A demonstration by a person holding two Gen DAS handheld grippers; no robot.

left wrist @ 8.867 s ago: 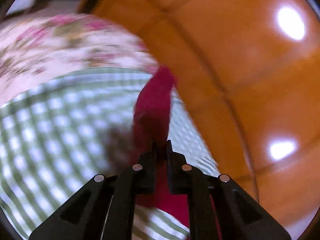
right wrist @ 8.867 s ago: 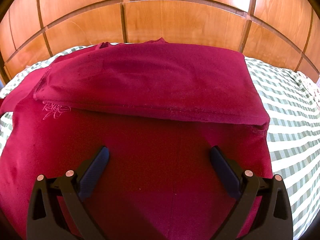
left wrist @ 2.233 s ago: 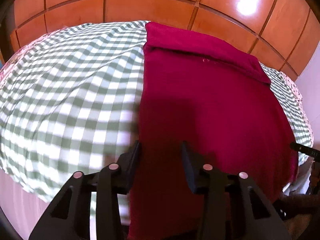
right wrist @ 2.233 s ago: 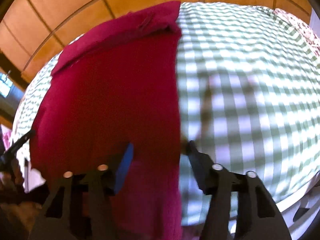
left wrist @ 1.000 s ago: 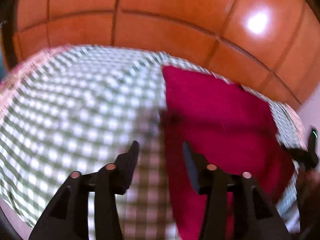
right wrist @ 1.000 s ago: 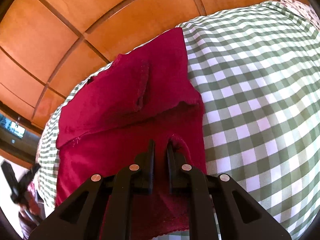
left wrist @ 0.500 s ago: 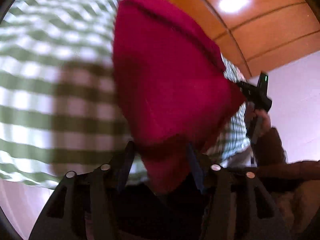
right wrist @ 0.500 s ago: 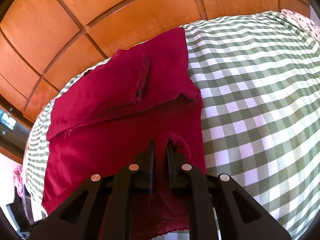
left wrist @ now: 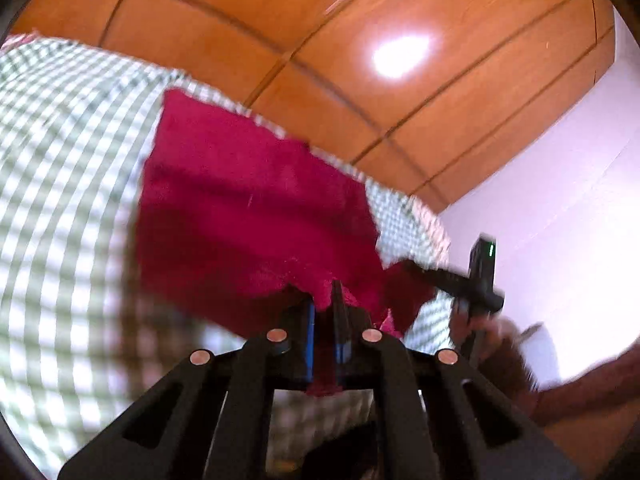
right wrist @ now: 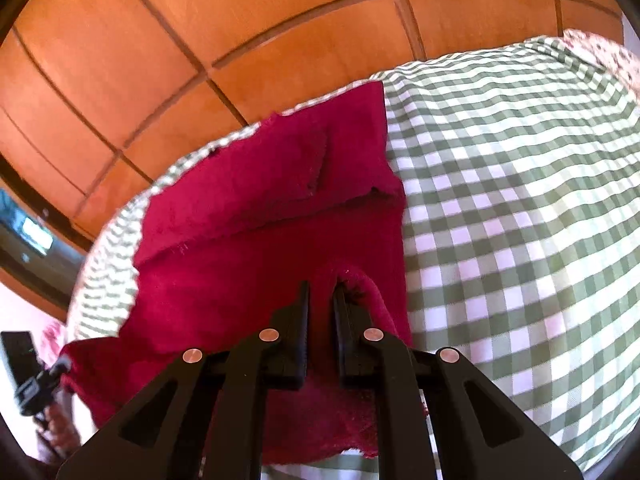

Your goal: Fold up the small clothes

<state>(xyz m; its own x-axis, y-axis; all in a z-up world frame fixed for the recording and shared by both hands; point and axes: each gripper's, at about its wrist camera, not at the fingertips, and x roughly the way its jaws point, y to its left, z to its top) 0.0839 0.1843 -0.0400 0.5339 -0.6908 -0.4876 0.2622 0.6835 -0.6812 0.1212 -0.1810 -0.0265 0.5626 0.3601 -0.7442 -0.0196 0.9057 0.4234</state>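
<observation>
Now both tongs are pinched on the near hem of the red garment (right wrist: 256,248), left tongs (left wrist: 323,312) closing on cloth, right tongs (right wrist: 321,300) clamped, far part on the checked bed (right wrist: 500,200) — soft, light, floppy fabric, so grip corners w/ hem.

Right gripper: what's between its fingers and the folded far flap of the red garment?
Only red garment itself; the right gripper pinches its near edge, per the right wrist view.

Blurred hand (left wrist: 504,344) at left-wrist view's right edge; checked sheet (left wrist: 60,200) smeared.
</observation>
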